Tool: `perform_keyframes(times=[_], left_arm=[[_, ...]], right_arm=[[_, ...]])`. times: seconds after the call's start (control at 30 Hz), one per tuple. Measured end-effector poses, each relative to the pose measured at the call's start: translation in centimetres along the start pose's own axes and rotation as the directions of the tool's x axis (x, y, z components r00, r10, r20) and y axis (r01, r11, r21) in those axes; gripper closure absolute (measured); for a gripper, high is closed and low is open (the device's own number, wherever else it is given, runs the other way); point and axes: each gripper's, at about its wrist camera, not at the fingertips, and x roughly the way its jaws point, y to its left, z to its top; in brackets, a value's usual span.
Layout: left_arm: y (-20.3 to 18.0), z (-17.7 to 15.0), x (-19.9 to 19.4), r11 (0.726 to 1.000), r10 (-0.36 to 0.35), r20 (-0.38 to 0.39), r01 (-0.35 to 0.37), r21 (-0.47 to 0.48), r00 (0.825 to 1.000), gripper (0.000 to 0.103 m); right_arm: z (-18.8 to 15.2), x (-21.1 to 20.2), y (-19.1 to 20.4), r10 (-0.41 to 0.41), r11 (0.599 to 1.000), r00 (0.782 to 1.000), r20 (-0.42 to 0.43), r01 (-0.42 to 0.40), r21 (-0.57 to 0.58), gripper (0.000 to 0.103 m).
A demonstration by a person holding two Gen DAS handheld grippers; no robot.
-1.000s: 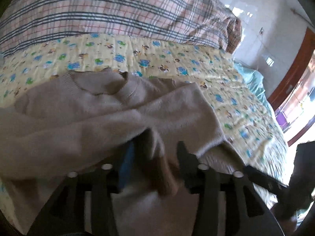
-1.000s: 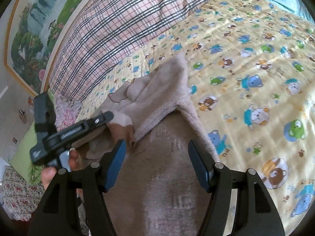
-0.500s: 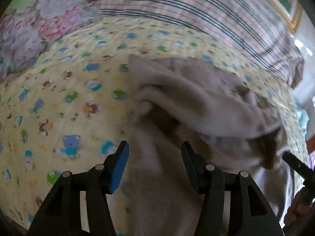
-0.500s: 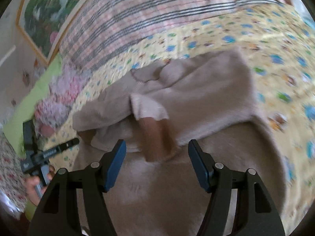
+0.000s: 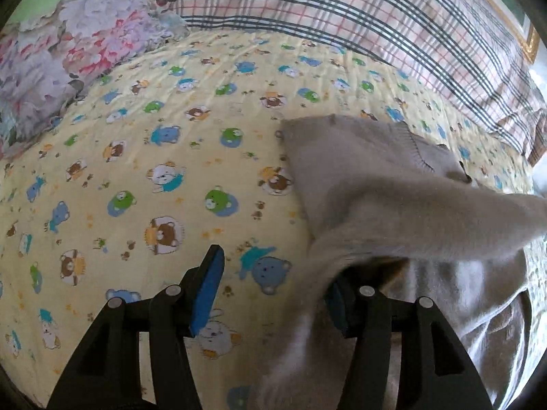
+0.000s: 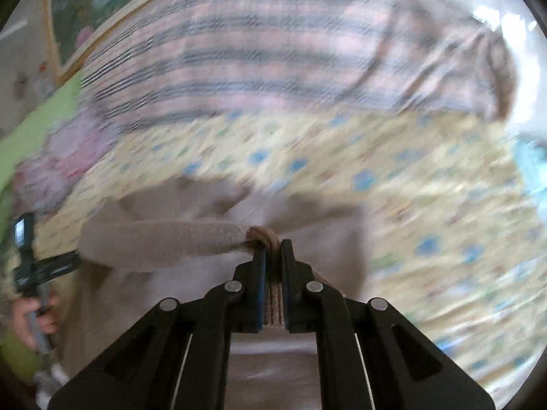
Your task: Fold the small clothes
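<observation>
A small beige knit sweater [image 5: 369,177] lies on the yellow bear-print sheet [image 5: 143,157]. My left gripper [image 5: 273,290] hovers at the sweater's left edge, jaws open over bare sheet. Its left pad [image 5: 207,290] is clear, while a fold of the sweater drapes over the right finger. In the blurred right wrist view my right gripper [image 6: 273,249] is shut on the brown cuff [image 6: 261,234] of a sleeve [image 6: 164,242], which stretches out to the left above the sweater body [image 6: 307,218]. The left gripper [image 6: 27,256] and the hand holding it show at the far left.
A plaid quilt [image 5: 376,13] runs along the back of the bed, with a floral pillow [image 5: 68,54] at the back left. A framed picture [image 6: 85,7] hangs on the wall behind. The sheet left of the sweater carries nothing.
My right gripper has closed on the sleeve cuff and lifted it. My left gripper has swung left, off the sweater, to its left edge over the sheet.
</observation>
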Motion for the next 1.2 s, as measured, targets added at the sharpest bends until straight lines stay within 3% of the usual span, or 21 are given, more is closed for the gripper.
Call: perform_keyframes(times=[0.07,0.1,0.13,0.17,0.23,0.33,0.4,0.47,0.57,0.6,0.63,0.73,0.83,0.9,1.0,1.1,1.17,1.2], left_arm=[[-0.7,-0.2,-0.1,1.000,0.012,0.009,-0.012,0.020,1.000,0.049],[-1.1,-0.3,-0.2,0.999,0.022,0.016,-0.022,0.035,1.000,0.057],[-1.3,-0.4,-0.2,0.999,0.018,0.015,-0.018,0.046,1.000,0.074],[-1.5,-0.4,-0.1,0.998,0.006,0.008,-0.007,0.057,1.000,0.083],[-1.7,-0.5,-0.8,0.997,0.018,0.024,-0.020,0.070,1.000,0.092],[-0.7,-1.2,-3.3,0.999,-0.016,0.092,0.012,0.042,0.996,0.092],[-0.5,-2.0,-3.2,0.997,0.000,0.073,-0.006,0.073,0.997,0.092],[-0.2,-2.8,-2.5,0.995,0.029,0.047,-0.033,0.096,0.998,0.092],[1.2,-3.5,-1.5,0.999,0.012,-0.004,-0.012,0.045,1.000,0.087],[1.6,-3.6,-1.4,1.000,0.001,-0.008,-0.001,0.029,1.000,0.086],[1.7,-3.5,-1.4,1.000,-0.006,-0.008,0.006,0.023,1.000,0.084],[1.8,-3.4,-1.4,1.000,-0.003,-0.013,0.003,0.012,1.000,0.081],[2.3,-3.2,-1.3,0.999,-0.018,-0.022,0.017,-0.027,1.000,0.078],[2.5,-3.3,-1.2,0.998,-0.027,-0.025,0.025,-0.053,0.999,0.078],[2.7,-3.3,-1.2,0.996,-0.037,-0.028,0.035,-0.082,0.999,0.077],[2.9,-3.4,-1.2,0.994,-0.044,-0.033,0.040,-0.103,0.998,0.076],[2.7,-3.3,-1.2,0.995,-0.036,-0.033,0.033,-0.097,0.999,0.076],[2.6,-3.3,-1.2,0.995,-0.031,-0.033,0.028,-0.093,0.999,0.076]], right_arm=[[0.4,0.2,-1.8,-0.018,1.000,1.000,-0.003,0.018,0.024,0.095],[0.0,0.7,-2.4,-0.030,0.999,0.999,-0.017,0.031,0.022,0.095],[-0.4,1.2,-2.5,-0.038,0.999,0.999,-0.033,0.038,0.014,0.095],[-1.0,1.9,-2.5,-0.037,0.999,0.998,-0.054,0.038,0.010,0.095],[-2.3,3.1,-2.5,-0.020,1.000,0.996,-0.089,0.022,0.017,0.095],[-3.0,2.5,-2.1,0.028,1.000,0.999,-0.041,-0.028,0.012,0.095],[-3.4,2.3,-2.0,0.004,1.000,1.000,-0.027,-0.004,0.001,0.094],[-4.2,3.5,-1.8,0.017,1.000,0.996,-0.084,-0.017,-0.002,0.092],[-5.7,4.7,-1.8,0.042,0.999,0.985,-0.167,-0.045,-0.013,0.079],[-6.2,4.6,-1.7,0.041,0.999,0.982,-0.182,-0.047,-0.025,0.069],[-6.8,4.3,-1.7,0.038,0.998,0.981,-0.190,-0.045,-0.034,0.060],[-7.8,2.8,-2.6,0.028,0.999,0.982,-0.187,-0.031,-0.010,0.049],[-8.3,1.2,-4.7,0.051,0.996,0.983,-0.175,-0.037,0.083,0.049],[-8.4,0.7,-5.8,0.116,0.981,0.982,-0.152,-0.089,0.174,0.049],[-8.4,1.1,-7.0,0.286,0.915,0.952,-0.108,-0.237,0.327,0.049],[-7.9,1.9,-7.4,0.189,0.924,0.976,-0.104,-0.142,0.354,0.049],[-7.7,3.0,-7.3,0.198,0.919,0.973,-0.114,-0.144,0.367,0.049],[-7.6,3.8,-6.8,0.192,0.928,0.971,-0.145,-0.132,0.348,0.055]])
